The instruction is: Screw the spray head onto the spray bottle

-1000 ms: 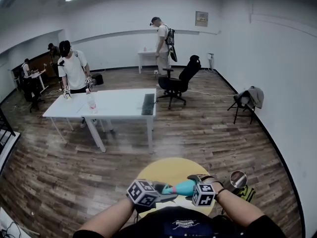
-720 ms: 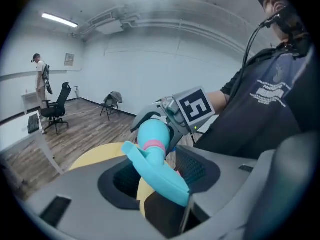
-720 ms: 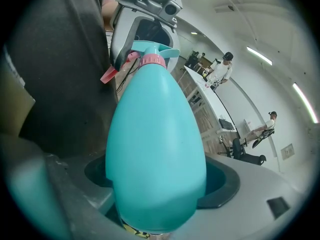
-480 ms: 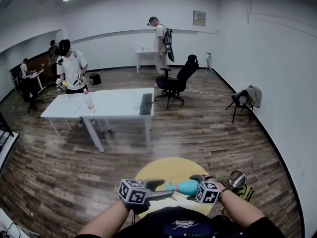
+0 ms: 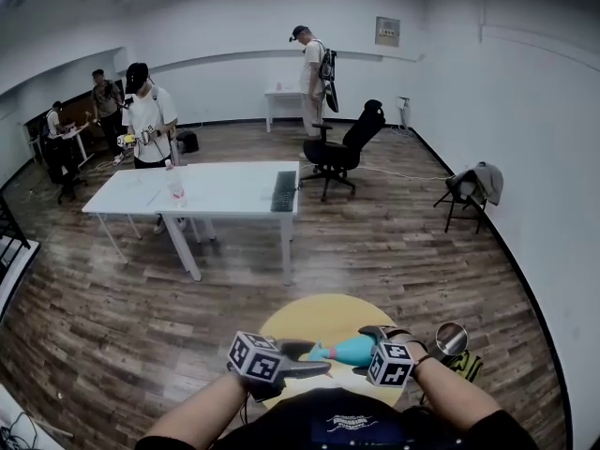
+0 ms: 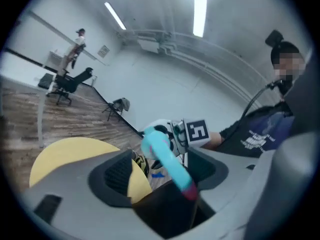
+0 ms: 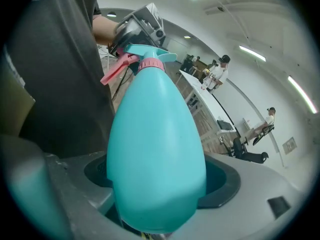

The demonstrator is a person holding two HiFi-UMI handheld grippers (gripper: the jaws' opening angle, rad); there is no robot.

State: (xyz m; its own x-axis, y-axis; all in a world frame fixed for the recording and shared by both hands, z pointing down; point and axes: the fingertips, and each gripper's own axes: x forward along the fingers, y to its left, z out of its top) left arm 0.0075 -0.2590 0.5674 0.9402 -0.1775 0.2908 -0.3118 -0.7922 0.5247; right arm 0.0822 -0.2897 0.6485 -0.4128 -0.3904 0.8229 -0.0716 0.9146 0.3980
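— So, where is the spray bottle [image 7: 155,149] right now?

— In the right gripper [image 7: 158,180]. Its jaws are closed on the wide lower part of the teal body, one on each side. The bottle is up off the yellow round counter [image 5: 309,313], lying about level over its near edge in the head view.

— And the spray head [image 7: 146,54]?

— It sits on the bottle's narrow end, above a pink collar [image 7: 151,65], with the pink trigger [image 7: 114,71] sticking out to one side. That end points toward the left gripper [image 6: 165,176].

— Is the left gripper holding it?

— No. Its jaws stand wide apart and have just been opening. In the left gripper view the collar end of the bottle lies between them, but neither jaw presses on it; there is a gap on both sides.

— How do the two grippers sit to each other?

— Facing each other, close in front of the person's body, the bottle spanning between them. The right gripper's marker cube [image 5: 389,365] shows just beside the bottle's base.

— Is the collar screwed fully down?

— I cannot tell; it looks seated on the neck, nothing more.
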